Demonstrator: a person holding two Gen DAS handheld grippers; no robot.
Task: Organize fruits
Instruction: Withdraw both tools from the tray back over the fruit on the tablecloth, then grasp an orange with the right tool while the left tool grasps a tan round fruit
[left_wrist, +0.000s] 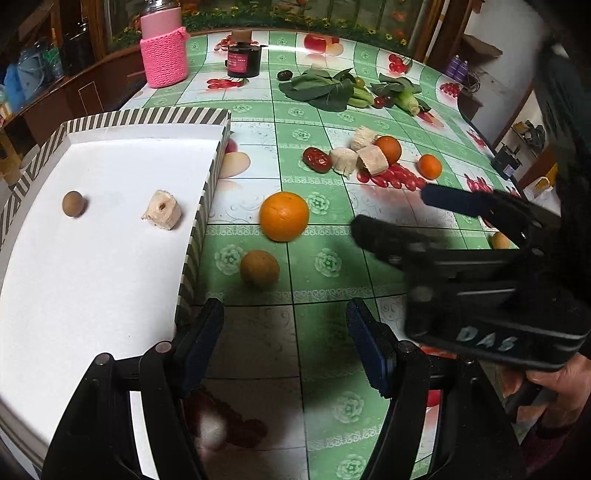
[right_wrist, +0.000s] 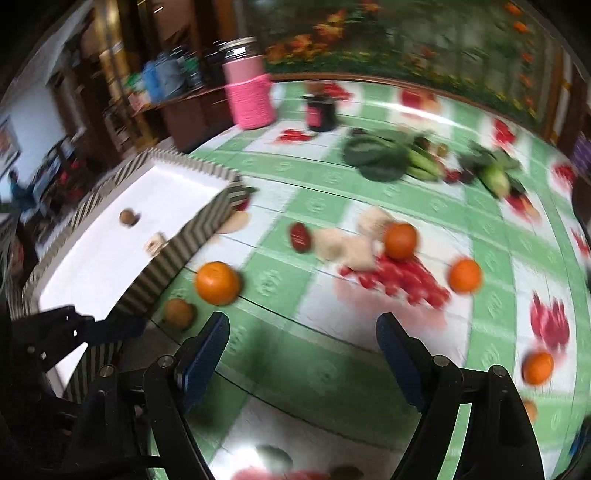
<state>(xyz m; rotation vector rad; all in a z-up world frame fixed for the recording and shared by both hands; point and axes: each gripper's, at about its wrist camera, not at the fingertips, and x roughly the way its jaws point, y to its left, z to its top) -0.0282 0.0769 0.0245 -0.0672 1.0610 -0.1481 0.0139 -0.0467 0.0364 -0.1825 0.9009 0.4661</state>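
A large orange (left_wrist: 283, 216) sits on the counter (left_wrist: 325, 266) just beside the striped wall of a shallow white tray (left_wrist: 110, 258), and a duller brownish round fruit (left_wrist: 259, 268) lies close in front of it, nearer to me. Both are outside the tray. Inside the tray there are only two things, well apart from each other: a small brown ball-shaped fruit (left_wrist: 74, 203) toward the far side and a pale cut chunk with a hole in its face (left_wrist: 162, 215) near the wall by the orange. The rest of the tray floor is bare white. So I judge the sorting has barely begun, with most of the fruit still to be moved. Farther out on the green patterned cloth lie a dark red date (left_wrist: 317, 159), several more pale chunks (left_wrist: 360, 153), and two smaller oranges (left_wrist: 388, 148) among them, with another orange fruit at the right edge in the right wrist view. Beyond those sit leafy greens (left_wrist: 321, 88), a dark jar (left_wrist: 243, 61) and a pink knit-covered container (left_wrist: 164, 55). My left hand-held gripper (left_wrist: 286, 343) hangs above the counter beside the tray corner, jaws wide apart with nothing between them. My right hand-held gripper (right_wrist: 303, 354) is likewise spread wide and empty, pointing toward the scattered fruit; its view is blurred.
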